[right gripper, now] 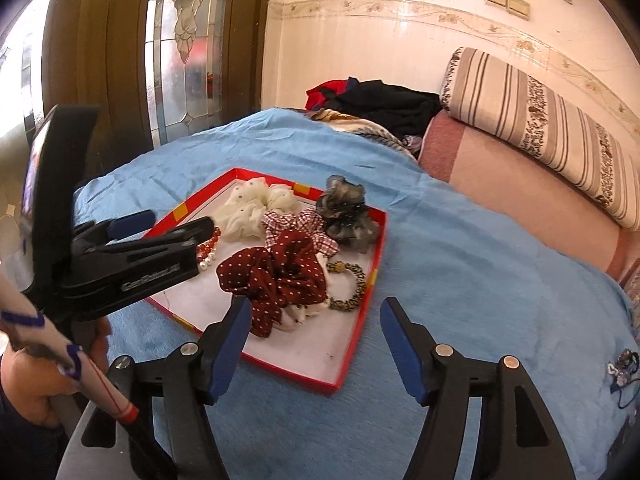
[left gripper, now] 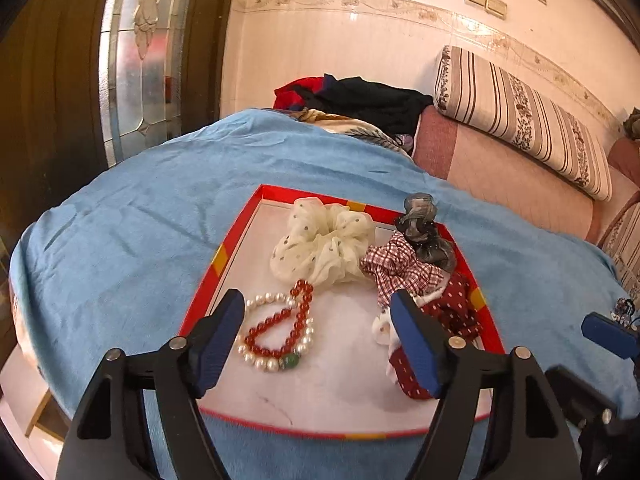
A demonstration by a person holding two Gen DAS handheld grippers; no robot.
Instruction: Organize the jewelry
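A red-rimmed tray (left gripper: 224, 256) (right gripper: 360, 344) lies on a blue blanket. In it lie a pearl bracelet (left gripper: 272, 362), a red bead bracelet (left gripper: 298, 312), a cream scrunchie (left gripper: 324, 244) (right gripper: 248, 208), a checked scrunchie (left gripper: 396, 266) (right gripper: 296, 222), a grey scrunchie (left gripper: 426, 232) (right gripper: 346, 210), a dark red dotted scrunchie (left gripper: 452, 308) (right gripper: 280, 276) and a leopard-print band (right gripper: 352, 284). My left gripper (left gripper: 318, 312) is open, low over the bracelets. My right gripper (right gripper: 316, 312) is open over the tray's near right corner. A small dark jewelry piece (right gripper: 622, 368) (left gripper: 624, 308) lies on the blanket at right.
The blue blanket (left gripper: 140, 208) (right gripper: 480, 260) covers the bed. A pile of dark and red clothes (left gripper: 360, 100) (right gripper: 380, 104) lies at the far end. A striped bolster (left gripper: 520, 116) (right gripper: 552, 132) on pink bedding runs along the wall. A wooden door frame stands at left.
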